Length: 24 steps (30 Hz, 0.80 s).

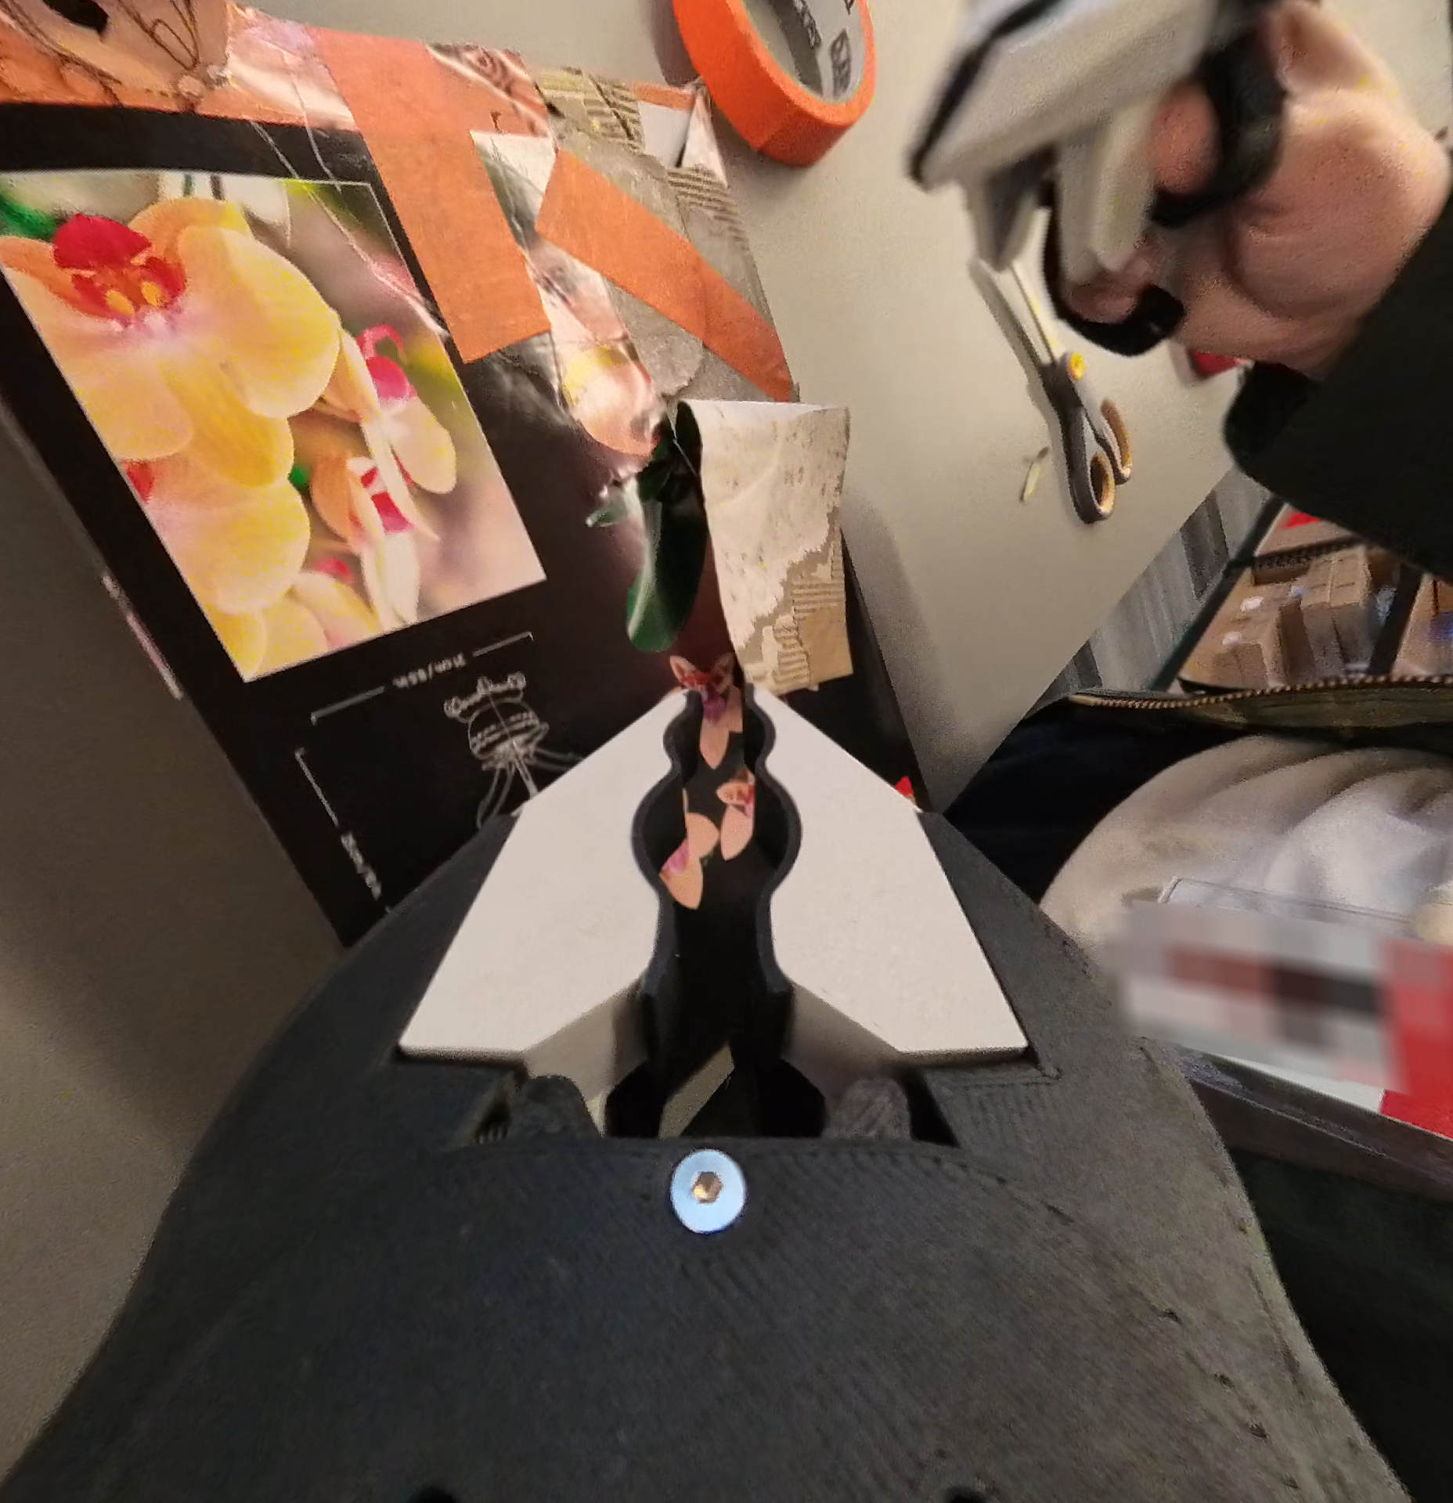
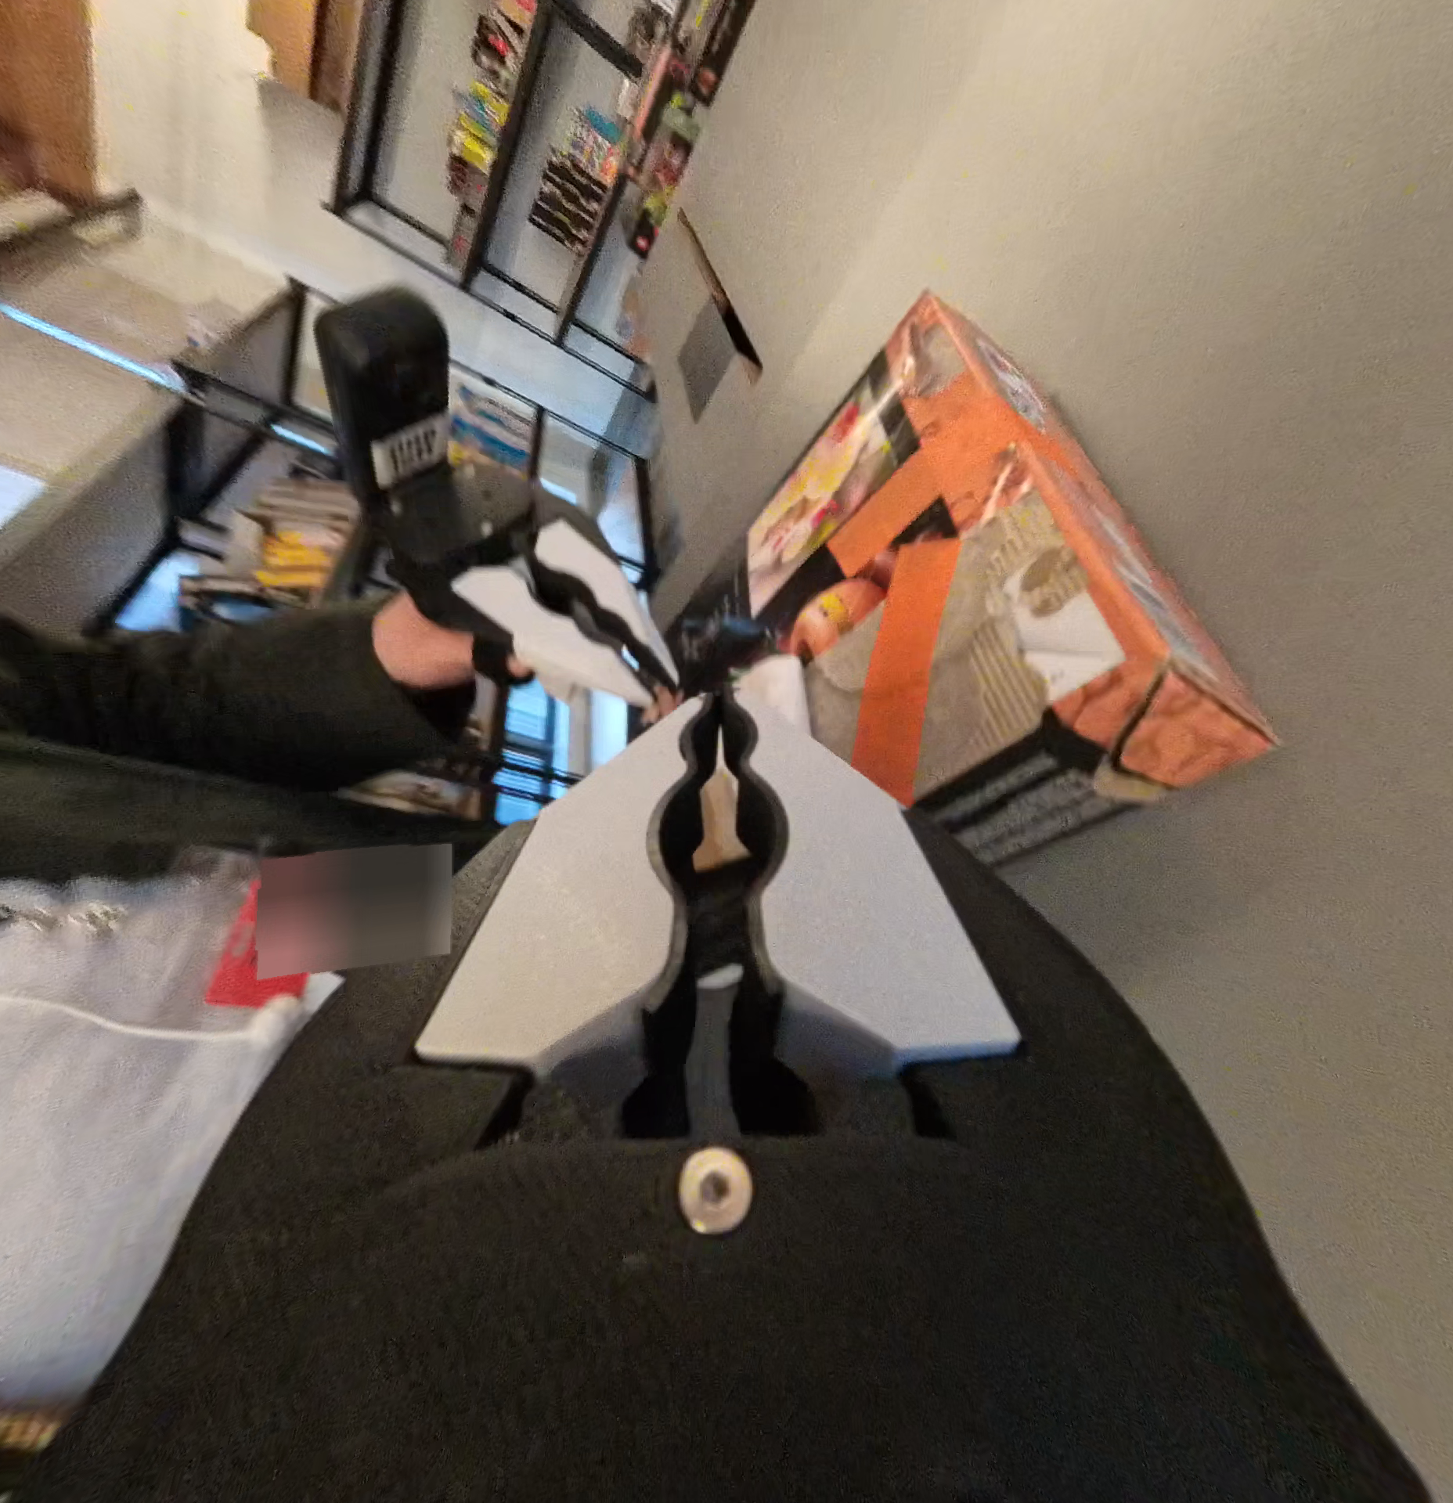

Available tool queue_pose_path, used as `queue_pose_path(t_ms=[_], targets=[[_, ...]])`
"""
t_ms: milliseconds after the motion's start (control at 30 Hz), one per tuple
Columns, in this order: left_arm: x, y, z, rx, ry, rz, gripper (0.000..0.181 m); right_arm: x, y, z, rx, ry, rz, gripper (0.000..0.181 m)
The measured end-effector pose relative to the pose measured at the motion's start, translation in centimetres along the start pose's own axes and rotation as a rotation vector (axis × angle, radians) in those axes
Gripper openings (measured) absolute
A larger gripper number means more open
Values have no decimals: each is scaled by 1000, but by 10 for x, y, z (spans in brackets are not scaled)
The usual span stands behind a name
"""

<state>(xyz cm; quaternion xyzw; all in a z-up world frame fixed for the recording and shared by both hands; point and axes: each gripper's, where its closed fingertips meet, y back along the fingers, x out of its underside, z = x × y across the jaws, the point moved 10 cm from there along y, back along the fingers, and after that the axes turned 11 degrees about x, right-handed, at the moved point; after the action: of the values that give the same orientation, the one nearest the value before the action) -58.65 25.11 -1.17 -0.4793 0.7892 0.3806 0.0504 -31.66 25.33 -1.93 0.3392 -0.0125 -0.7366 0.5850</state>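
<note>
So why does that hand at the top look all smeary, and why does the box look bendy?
Left wrist view: the right gripper and the hand holding it are smeared, while the flower-print box and the left gripper stay sharp; the wide lens bows the box's edges. Right wrist view: softer all over, shelves blurry, box tilted and stretched.

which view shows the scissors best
The left wrist view. The scissors lie in plain sight on the grey table, beyond the flower box and near the orange tape roll, though slightly blurred. The right wrist view does not show them.
</note>
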Motion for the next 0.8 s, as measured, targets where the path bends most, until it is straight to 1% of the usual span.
queue_pose_path(t_ms=[33,67,100,133,200,267,333,400,467,567,667,800], targets=[[-4,-3,3,-6,-5,29,7,12,7,3,52,46,29,0],[-7,-5,7,-46,-29,63,2,28,10,2,106,60,91,0],[-10,-6,10,-94,-59,97,0,44,9,2,124,53,158,0],[-13,-8,13,-108,-83,128,0,59,5,5,107,46,191,0],[-17,-15,14,-30,-95,183,0,78,-5,16,72,46,177,0],[-21,-23,14,71,-88,237,0,85,-12,26,49,27,98,0],[-23,-35,9,156,-126,296,1,88,-12,30,19,-20,25,4],[-25,-46,0,224,-196,314,4,95,-5,26,24,-46,23,8],[-29,-55,-7,276,-224,269,0,102,5,18,35,-71,27,13],[-45,-61,-7,338,-156,118,1,103,15,14,-29,-141,-58,14],[-63,-61,6,265,-149,34,4,92,14,17,-53,-136,-131,14],[-78,-66,22,159,-184,17,5,68,-7,20,3,-35,-84,14]])
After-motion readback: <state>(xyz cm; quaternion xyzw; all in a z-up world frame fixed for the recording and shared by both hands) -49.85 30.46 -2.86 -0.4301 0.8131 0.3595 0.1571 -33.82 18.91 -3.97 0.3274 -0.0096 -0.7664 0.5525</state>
